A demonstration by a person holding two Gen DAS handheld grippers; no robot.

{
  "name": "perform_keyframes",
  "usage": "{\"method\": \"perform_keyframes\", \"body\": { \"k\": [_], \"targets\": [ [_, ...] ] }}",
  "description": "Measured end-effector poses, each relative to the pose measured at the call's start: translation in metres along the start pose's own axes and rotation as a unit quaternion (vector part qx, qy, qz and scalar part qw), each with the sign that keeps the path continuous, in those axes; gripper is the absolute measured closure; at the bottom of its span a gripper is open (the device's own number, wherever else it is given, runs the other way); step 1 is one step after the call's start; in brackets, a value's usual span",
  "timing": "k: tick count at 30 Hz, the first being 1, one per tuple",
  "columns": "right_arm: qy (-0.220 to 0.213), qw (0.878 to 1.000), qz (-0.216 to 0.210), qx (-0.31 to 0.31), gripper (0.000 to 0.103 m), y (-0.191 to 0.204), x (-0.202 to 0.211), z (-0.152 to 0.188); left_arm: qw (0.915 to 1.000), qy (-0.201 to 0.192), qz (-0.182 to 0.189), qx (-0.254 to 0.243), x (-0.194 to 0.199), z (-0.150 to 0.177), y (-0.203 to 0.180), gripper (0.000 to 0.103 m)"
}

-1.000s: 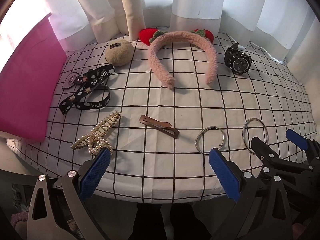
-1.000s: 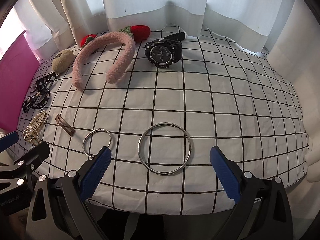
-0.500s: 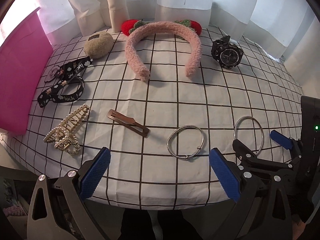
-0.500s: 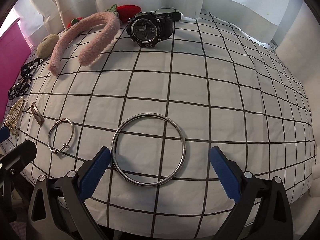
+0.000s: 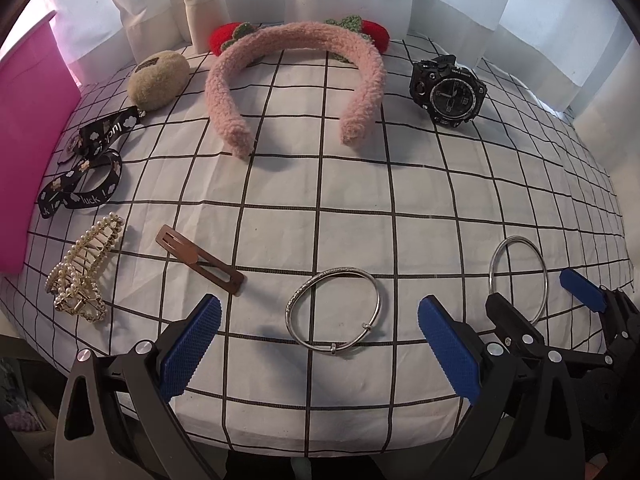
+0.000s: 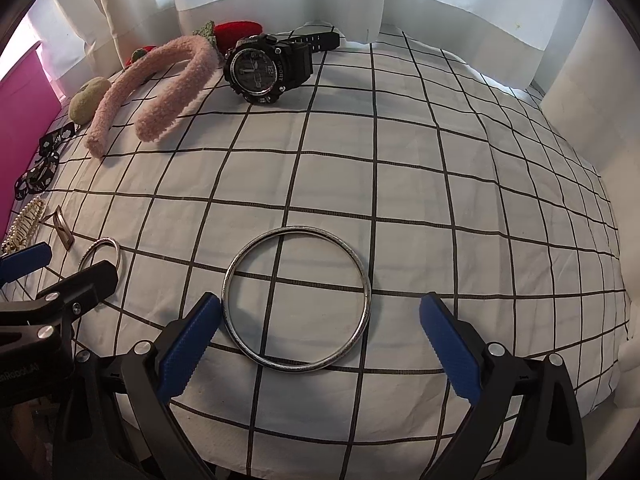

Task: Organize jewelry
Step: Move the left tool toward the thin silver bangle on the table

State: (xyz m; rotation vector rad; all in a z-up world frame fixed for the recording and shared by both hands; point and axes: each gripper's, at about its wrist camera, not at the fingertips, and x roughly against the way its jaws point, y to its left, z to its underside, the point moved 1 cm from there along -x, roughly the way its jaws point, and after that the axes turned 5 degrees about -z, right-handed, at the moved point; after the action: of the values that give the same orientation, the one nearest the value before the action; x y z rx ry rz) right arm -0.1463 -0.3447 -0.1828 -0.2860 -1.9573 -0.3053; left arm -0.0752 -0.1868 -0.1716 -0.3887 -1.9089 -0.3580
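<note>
Compared with a second ago, both grippers have moved in over the table (image 5: 320, 408), so the jewelry sits larger and lower in each frame.

In the left wrist view, the left gripper (image 5: 318, 344) holds its blue ribbed fingers (image 5: 191, 346) wide apart, gripping nothing. Between them at lower center lies a thin silver bracelet (image 5: 334, 312), a slightly oval hoop with small beads on its near edge; earlier it sat at the right finger. Left of it lies a flat brown hair clip (image 5: 200, 260), and at the left edge a gold, pearl-studded claw clip (image 5: 82, 272). Above that is a black printed ribbon (image 5: 86, 168). A fuzzy pink headband (image 5: 294, 76) arches across the upper center, with a tan fluffy pouch (image 5: 158, 80) to its left and a chunky black watch (image 5: 448, 92) at upper right.

In the right wrist view, the right gripper (image 6: 320, 340) is also spread open and empty. A larger, plain round silver bangle (image 6: 296, 300) lies flat at lower center, its left rim just beside the left finger; the hoop now lies nearer the fingers than before. The cloth is white with a black grid, lightly wrinkled.
</note>
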Motion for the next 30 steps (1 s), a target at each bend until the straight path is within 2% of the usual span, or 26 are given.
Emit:
{"method": "perform_keyframes", "body": {
  "k": [8, 12, 23, 30],
  "targets": [
    [-0.002, 1.0, 0.009, 0.0, 0.009, 0.001, 0.006, 0.008, 0.9999, 0.007, 0.005, 0.009, -0.014, 0.001, 0.002, 0.006],
    [-0.001, 1.0, 0.01, -0.007, 0.009, -0.005, 0.007, 0.009, 0.9999, 0.004, -0.012, -0.005, -0.018, 0.0, 0.001, 0.006],
    [-0.012, 1.0, 0.008, -0.017, 0.008, -0.012, 0.004, 0.007, 0.9995, -0.028, -0.014, -0.008, -0.015, 0.005, 0.001, 0.005],
    [-0.01, 1.0, 0.009, -0.018, 0.008, -0.012, 0.003, 0.004, 0.9995, -0.028, -0.013, -0.009, -0.013, 0.007, 0.003, 0.005]
  ]
}}
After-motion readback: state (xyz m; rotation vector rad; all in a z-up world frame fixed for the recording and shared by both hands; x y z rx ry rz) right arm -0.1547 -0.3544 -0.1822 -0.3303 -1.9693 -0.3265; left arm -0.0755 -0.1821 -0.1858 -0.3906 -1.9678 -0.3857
